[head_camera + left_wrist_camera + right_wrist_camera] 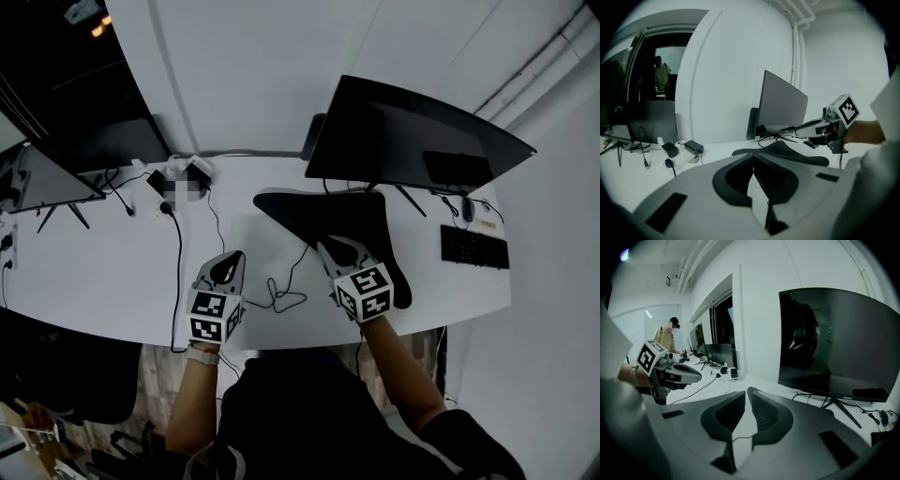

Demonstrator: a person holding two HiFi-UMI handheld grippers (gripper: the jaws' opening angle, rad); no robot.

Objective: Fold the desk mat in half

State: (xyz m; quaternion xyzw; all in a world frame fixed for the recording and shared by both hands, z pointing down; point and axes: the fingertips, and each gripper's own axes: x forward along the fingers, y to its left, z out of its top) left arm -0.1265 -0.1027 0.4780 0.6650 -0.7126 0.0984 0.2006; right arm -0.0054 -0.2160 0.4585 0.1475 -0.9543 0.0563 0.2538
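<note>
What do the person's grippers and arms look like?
The left gripper and right gripper are light grey shells with black-lined jaws, each carrying a white cube of black square markers. A pale band circles the left wrist; clothing is dark.

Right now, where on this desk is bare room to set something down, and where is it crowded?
Widest bare patch: the desk front left, between the left monitor and the long black cable. A smaller strip lies between that cable and the desk mat. Crowded: the power strip at the back, the looped cable and the keyboard end.
</note>
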